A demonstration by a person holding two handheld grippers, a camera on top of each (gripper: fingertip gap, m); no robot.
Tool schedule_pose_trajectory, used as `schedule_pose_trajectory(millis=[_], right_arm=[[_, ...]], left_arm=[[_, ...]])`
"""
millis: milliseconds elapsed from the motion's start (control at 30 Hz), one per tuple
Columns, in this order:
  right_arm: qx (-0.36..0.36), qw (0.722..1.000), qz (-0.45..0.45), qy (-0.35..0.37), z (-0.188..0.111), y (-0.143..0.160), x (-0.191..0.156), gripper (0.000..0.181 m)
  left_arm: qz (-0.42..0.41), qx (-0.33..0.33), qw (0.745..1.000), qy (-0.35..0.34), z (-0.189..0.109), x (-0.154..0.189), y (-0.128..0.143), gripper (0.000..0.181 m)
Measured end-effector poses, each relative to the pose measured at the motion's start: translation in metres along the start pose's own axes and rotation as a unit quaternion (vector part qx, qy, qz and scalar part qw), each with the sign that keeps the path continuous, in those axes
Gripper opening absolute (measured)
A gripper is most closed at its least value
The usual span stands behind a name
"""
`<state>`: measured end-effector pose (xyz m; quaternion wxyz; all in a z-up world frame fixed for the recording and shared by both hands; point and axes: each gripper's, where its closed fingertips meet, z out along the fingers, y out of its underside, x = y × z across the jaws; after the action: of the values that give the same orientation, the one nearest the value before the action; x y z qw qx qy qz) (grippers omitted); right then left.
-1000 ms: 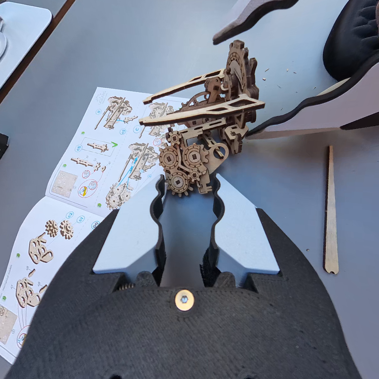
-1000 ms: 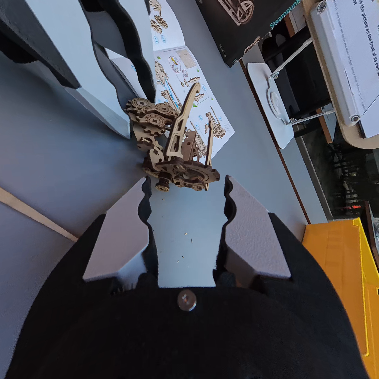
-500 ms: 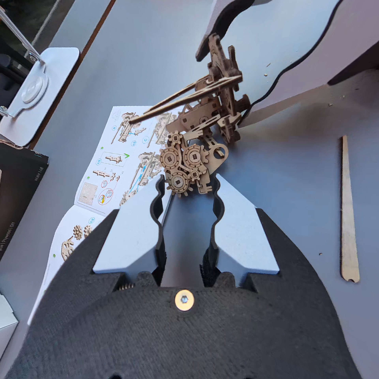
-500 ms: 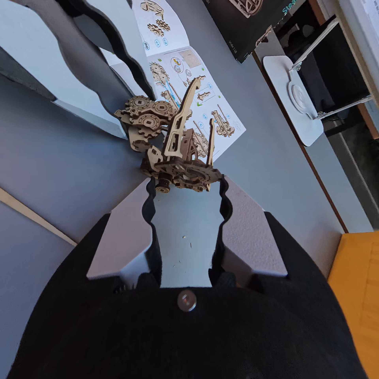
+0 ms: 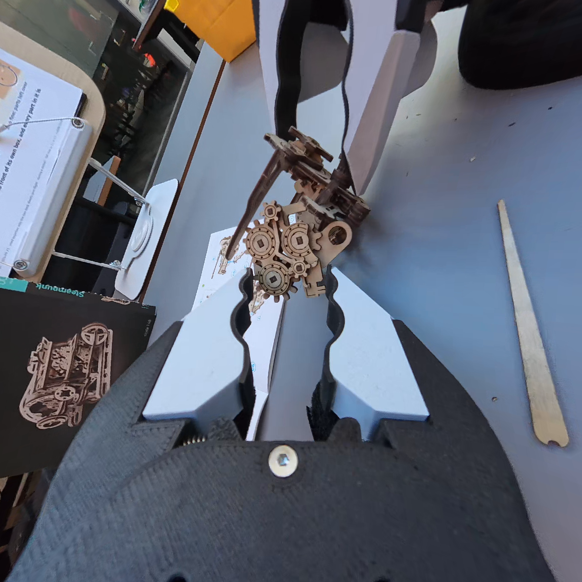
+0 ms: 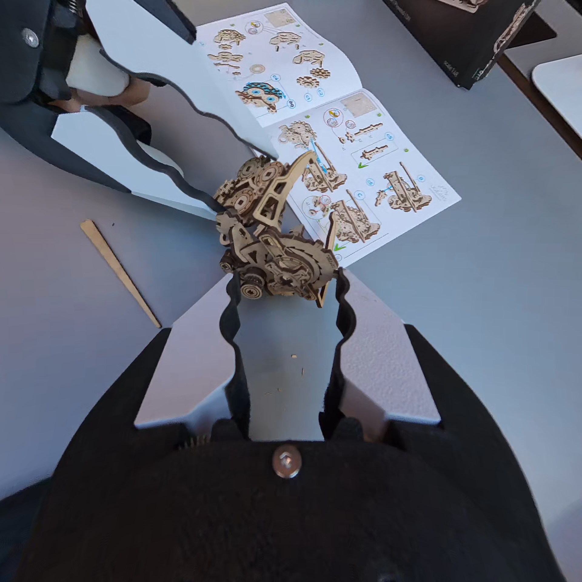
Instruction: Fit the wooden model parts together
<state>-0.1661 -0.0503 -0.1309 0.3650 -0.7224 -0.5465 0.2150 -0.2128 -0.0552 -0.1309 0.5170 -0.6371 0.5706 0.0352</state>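
The wooden model point(image 6: 267, 242) is held off the grey table point(image 6: 472, 315) between both grippers. The right gripper point(image 6: 285, 283) is clamped on the disc end w/ the big toothed wheel; the left gripper point(image 5: 288, 283) appears closed on the gear cluster point(image 5: 280, 252), though firm pad contact can't be confirmed from its own view. The instruction sheet point(image 6: 330, 110) is spread just behind, the loose wooden stick point(image 6: 119, 271) lies apart on the table, and the kit box point(image 5: 69, 371) sits to one side. Risks, as judged: thin arms point(image 6: 280, 192) could be snapped if the ends are twisted vs each other; gears could be popped off by excess squeeze; the model could be dropped if either grip is relaxed
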Motion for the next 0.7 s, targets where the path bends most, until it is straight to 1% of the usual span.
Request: schedule_pose_trajectory(millis=[33,167,300,433,567,700], right_arm=[[0.002,1.0,0.0,-0.012,0.0,0.0,0.0,0.06],[0.012,0.997,-0.013,-0.074,-0.003,0.001,-0.008,0.06],[0.025,0.994,-0.045,-0.095,-0.006,0.004,-0.012,0.06],[0.038,0.993,-0.072,-0.083,-0.006,0.004,-0.014,0.06],[0.047,0.993,-0.1,-0.05,-0.006,0.004,-0.016,0.06],[0.064,0.991,-0.118,-0.03,-0.007,0.002,-0.018,0.06]], left_arm=[[0.01,0.002,1.0,0.002,0.001,0.002,-0.001,0.045],[0.048,0.012,0.999,0.003,0.0,0.007,-0.006,0.045],[0.091,0.021,0.996,-0.009,-0.004,0.011,-0.012,0.045],[0.134,0.017,0.99,-0.043,-0.01,0.011,-0.016,0.045],[0.171,-0.012,0.983,-0.071,-0.01,0.012,-0.013,0.045],[0.174,-0.031,0.98,-0.087,-0.009,0.014,-0.009,0.045]])
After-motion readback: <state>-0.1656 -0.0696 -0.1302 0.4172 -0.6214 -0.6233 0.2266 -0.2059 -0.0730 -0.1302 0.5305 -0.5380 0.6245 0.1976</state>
